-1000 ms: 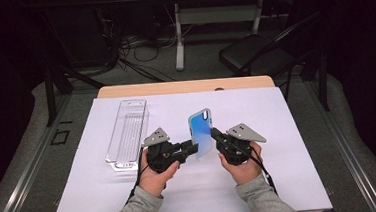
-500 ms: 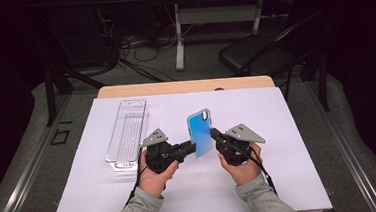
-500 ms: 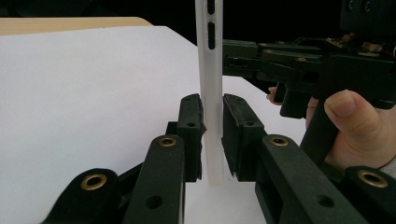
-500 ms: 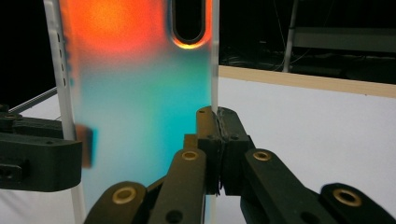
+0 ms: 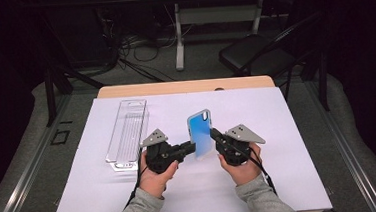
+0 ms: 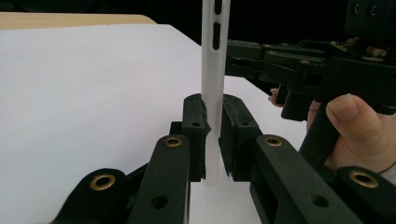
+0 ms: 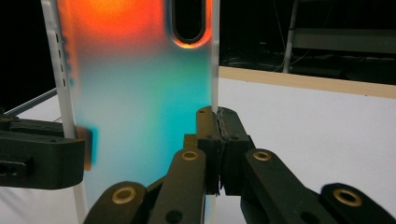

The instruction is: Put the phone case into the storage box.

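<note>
We read no brand, label or writing on anything here. We hold the phone case (image 5: 201,133) upright above the white sheet (image 5: 291,179) on the desk (image 5: 184,86), near its middle, between our two tools. The left tool (image 5: 191,147) is clamped on the case's left edge, and the right tool (image 5: 213,133) is pinched on its right edge. From above the case looks plain blue. The right gripper view shows its back (image 7: 140,102) fading from orange at the top to teal, with an oval camera cutout. The left gripper view shows the case edge-on (image 6: 214,70), white with slots. A clear plastic tray (image 5: 127,133) lies to the left.
</note>
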The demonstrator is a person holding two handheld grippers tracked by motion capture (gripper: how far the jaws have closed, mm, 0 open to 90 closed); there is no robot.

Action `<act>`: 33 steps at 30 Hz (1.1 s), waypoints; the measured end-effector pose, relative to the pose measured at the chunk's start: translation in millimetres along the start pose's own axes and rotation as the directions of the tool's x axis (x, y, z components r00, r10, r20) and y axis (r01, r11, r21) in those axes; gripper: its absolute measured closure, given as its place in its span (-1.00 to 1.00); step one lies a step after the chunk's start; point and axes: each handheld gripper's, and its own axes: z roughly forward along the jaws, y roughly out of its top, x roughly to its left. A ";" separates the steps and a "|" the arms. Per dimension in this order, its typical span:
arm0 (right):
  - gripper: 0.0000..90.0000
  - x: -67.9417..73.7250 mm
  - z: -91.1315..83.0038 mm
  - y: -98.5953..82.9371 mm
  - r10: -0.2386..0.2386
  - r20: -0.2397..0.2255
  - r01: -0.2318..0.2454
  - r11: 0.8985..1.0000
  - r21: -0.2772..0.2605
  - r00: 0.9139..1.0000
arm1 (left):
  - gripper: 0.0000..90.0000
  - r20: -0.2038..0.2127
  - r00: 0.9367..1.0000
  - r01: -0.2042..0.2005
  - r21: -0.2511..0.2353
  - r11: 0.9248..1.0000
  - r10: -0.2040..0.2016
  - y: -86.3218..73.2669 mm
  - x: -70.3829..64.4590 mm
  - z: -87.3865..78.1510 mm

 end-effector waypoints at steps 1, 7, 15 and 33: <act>0.98 0.1 -0.1 0.0 -0.001 -0.001 0.001 1.000 -0.001 1.000 | 0.81 -0.001 1.000 0.004 0.001 1.000 -0.004 0.0 -0.2 -0.2; 0.98 0.9 -0.3 -0.3 -0.001 0.001 0.001 1.000 -0.004 1.000 | 0.81 -0.004 1.000 0.013 -0.001 1.000 -0.013 0.1 -0.5 -0.7; 0.98 0.8 0.4 -0.7 -0.003 0.003 0.003 1.000 -0.006 1.000 | 0.82 -0.007 1.000 0.025 -0.002 1.000 -0.025 -0.1 -0.9 -0.5; 0.97 1.4 0.7 -1.3 -0.008 -0.002 0.008 1.000 -0.006 1.000 | 0.82 -0.003 0.999 0.035 0.000 0.999 -0.035 0.1 -0.2 -1.8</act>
